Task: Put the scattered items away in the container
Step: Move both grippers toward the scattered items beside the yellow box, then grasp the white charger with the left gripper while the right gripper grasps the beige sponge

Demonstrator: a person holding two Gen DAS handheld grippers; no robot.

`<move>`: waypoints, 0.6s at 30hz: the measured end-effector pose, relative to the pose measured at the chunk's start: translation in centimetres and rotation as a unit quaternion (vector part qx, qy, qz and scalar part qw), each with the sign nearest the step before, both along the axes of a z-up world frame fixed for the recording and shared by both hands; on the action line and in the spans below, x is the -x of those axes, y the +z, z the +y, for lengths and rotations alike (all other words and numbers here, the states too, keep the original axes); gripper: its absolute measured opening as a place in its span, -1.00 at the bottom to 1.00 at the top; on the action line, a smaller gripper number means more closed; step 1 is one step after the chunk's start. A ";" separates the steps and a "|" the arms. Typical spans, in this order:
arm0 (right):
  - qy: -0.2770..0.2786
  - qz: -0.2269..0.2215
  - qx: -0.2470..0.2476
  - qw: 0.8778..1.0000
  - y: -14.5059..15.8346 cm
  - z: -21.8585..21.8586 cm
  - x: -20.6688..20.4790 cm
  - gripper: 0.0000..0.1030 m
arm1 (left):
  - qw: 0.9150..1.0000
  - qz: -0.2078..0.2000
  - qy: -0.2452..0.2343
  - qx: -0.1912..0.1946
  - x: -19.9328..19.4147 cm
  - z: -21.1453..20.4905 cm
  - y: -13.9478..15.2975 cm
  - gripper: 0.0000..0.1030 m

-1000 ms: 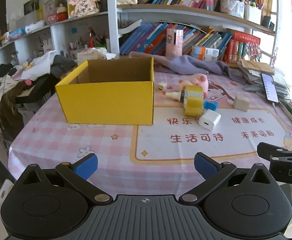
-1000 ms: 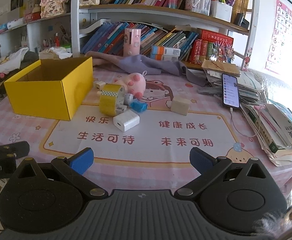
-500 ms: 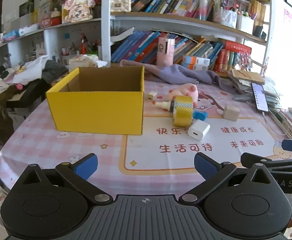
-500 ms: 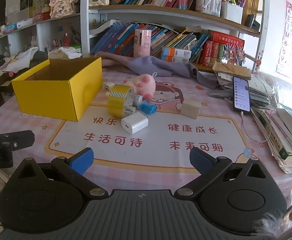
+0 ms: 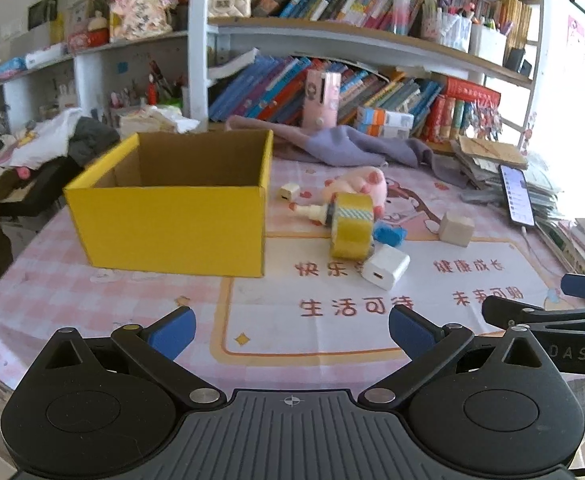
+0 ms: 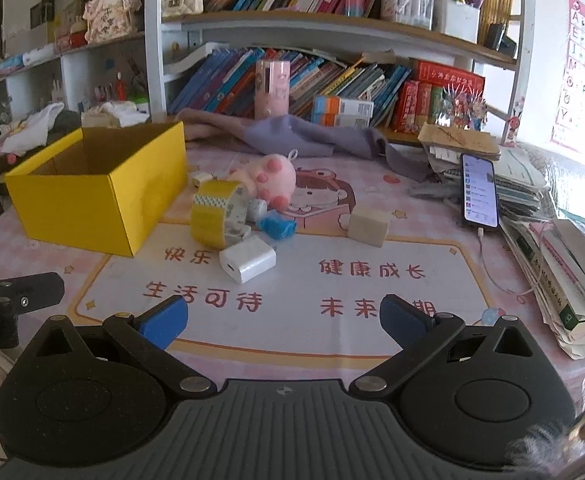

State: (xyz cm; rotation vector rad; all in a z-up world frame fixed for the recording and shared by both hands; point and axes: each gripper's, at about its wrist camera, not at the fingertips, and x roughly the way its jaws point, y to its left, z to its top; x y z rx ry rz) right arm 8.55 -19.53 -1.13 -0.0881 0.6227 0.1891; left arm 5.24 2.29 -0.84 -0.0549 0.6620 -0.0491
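the white charger [image 6: 247, 259], mid-table, is judged light, rigid and slippery, best taken across its flat sides; left gripper [image 5: 291, 326] and right gripper [image 6: 282, 316] are held apart, empty.

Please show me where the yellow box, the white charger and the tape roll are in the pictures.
Yellow box [image 5: 172, 232]: left wrist view, on its front wall.
White charger [image 6: 248, 260]: right wrist view, on its top face.
Tape roll [image 6: 208, 216]: right wrist view, on its yellow outer band.
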 end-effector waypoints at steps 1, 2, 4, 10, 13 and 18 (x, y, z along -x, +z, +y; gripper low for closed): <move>-0.001 0.004 0.001 1.000 -0.1 -0.2 -0.3 1.00 | 1.000 0.005 -0.004 0.001 -0.4 -0.3 -0.2 1.00; -0.002 0.008 0.002 1.000 -0.3 -0.3 -0.7 1.00 | 1.000 0.009 -0.009 0.002 -0.7 -0.5 -0.3 1.00; -0.005 0.016 0.001 1.000 -0.6 -0.8 -1.4 0.99 | 1.000 0.016 -0.018 0.005 -1.4 -1.0 -0.6 1.00; -0.015 0.018 -0.014 1.000 -0.7 -2.5 -3.5 0.96 | 0.999 0.019 -0.047 0.009 -3.4 -3.1 -1.0 1.00; -0.018 0.020 -0.019 0.999 -0.7 -3.3 -4.8 0.96 | 0.998 0.023 -0.055 0.003 -4.5 -4.3 -1.1 1.00; -0.009 0.029 -0.022 0.999 -1.0 -4.4 -7.4 0.96 | 0.997 0.040 -0.058 0.005 -6.5 -5.9 -1.5 0.99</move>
